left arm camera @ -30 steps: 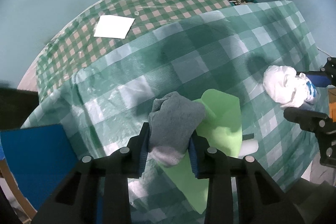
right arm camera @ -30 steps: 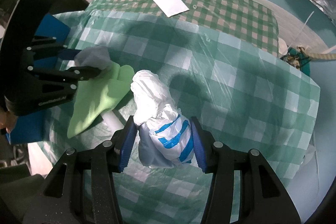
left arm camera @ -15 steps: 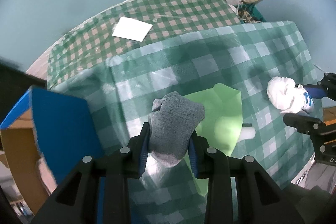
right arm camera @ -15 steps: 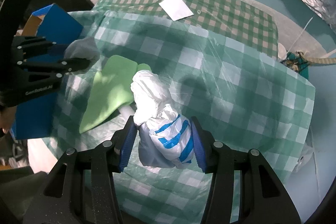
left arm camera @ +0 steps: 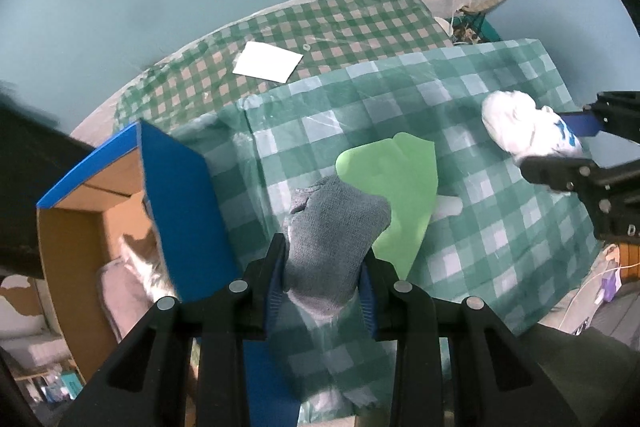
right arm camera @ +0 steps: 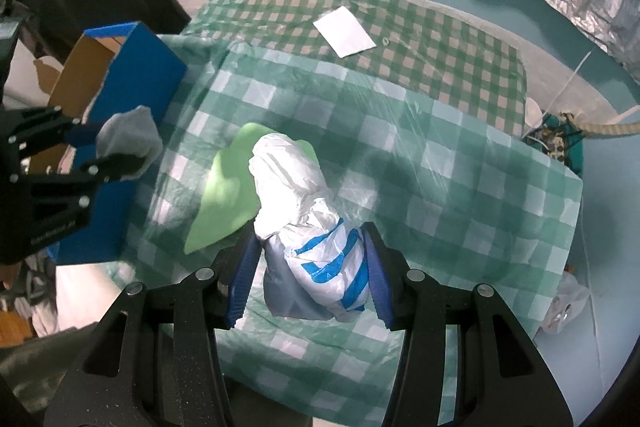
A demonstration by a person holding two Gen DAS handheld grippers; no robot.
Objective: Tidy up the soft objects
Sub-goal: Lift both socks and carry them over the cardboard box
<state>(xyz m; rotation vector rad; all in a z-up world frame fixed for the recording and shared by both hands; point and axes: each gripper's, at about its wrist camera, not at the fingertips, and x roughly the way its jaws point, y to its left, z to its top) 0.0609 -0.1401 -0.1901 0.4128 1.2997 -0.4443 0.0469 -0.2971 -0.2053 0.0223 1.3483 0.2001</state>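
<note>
Right wrist: left tool [right arm camera: 120, 149] lettering too blurred to read.

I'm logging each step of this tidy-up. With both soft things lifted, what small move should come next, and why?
Probably carry the left hand-held gripper, shut on the grey sock, sideways over the open blue box and lower it. The box stands right beside it, already holding soft items, while the right hand-held gripper holds the white bundle.

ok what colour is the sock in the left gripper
Grey; the sock shows best in the left wrist view.
</note>
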